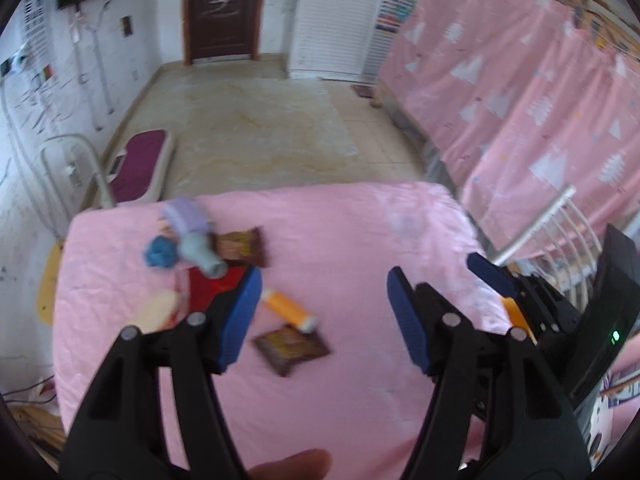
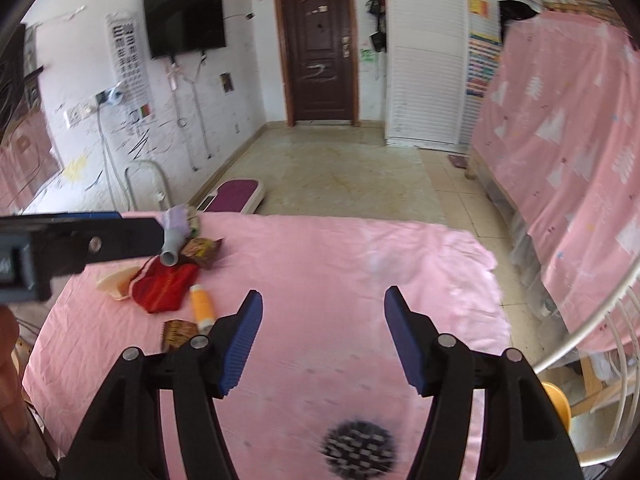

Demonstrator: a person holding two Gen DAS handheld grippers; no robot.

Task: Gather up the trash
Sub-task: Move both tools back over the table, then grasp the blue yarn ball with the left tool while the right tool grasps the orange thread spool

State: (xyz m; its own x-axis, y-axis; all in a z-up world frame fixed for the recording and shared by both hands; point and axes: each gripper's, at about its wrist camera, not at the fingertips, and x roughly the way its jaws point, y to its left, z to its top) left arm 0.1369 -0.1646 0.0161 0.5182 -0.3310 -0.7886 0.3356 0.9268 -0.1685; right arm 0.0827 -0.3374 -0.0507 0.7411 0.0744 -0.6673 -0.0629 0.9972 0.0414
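The desk [image 1: 320, 240], draped in pink cloth, carries all the litter in one cluster toward its far left corner, and everything else is best placed against that cluster. Largest in it is the red pouch [image 2: 164, 288] near its middle, with a pale bun-like lump [image 2: 114, 282] touching its left edge and a grey tube [image 1: 200, 252] under a lilac wrap lying across its far side. Beyond that sits a brown snack wrapper [image 1: 240, 246], beside a crumpled blue wad [image 1: 160, 254]. On the near side of the cluster lie an orange tube [image 1: 286, 308] and, just in front of it, a second brown wrapper [image 1: 290, 346]. Well apart from the cluster, close to the near edge, is a dark spiky ball [image 2: 358, 446]. The left gripper [image 1: 324, 312] hangs over the near side of the cluster with its jaws spread wide and empty; the right gripper [image 2: 324, 332] hovers over bare cloth to the right, likewise spread and empty. Both views are blurred, so detail is uncertain. The nearest wrapper looks the sensible first pick: it lies flat, so come down steeply, pinch one raised edge, and avoid bunching the cloth or nudging the orange tube, which would probably roll.
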